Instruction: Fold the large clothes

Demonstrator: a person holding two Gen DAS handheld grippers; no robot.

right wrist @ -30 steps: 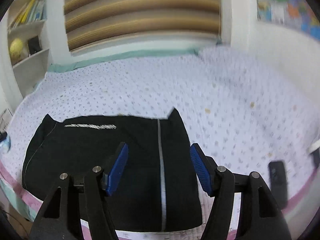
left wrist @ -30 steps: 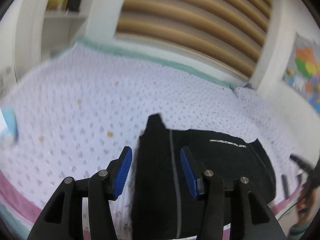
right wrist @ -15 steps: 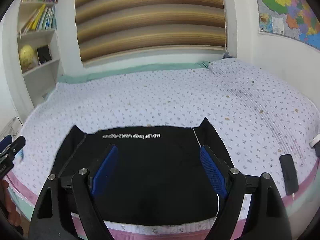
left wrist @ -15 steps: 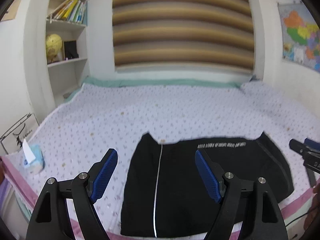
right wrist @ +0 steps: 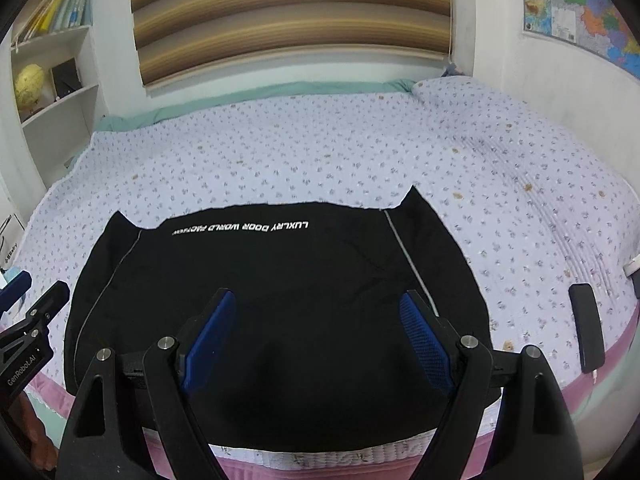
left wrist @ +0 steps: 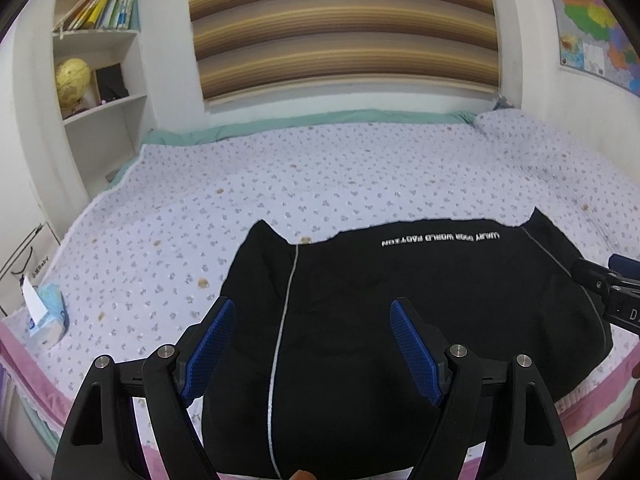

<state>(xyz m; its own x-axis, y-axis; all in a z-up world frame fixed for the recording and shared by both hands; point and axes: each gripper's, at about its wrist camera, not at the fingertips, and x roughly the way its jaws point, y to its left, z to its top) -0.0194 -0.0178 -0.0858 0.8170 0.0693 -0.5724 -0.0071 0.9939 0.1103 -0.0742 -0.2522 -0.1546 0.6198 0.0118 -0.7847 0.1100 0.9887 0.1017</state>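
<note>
Both tongs stand wide and empty above the near edge of the bed. Beyond the left gripper, off its left finger, a tissue pack lies well apart. Between and ahead of its fingers spreads the black garment, already folded into a flat block. The right gripper hovers over the same cloth; a dark phone lies off its right. Further folds may remain; I judge it nearly finished.

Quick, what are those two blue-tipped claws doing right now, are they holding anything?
Left gripper: open, holding nothing, above the black garment.
Right gripper: open, holding nothing, also above the garment.
</note>
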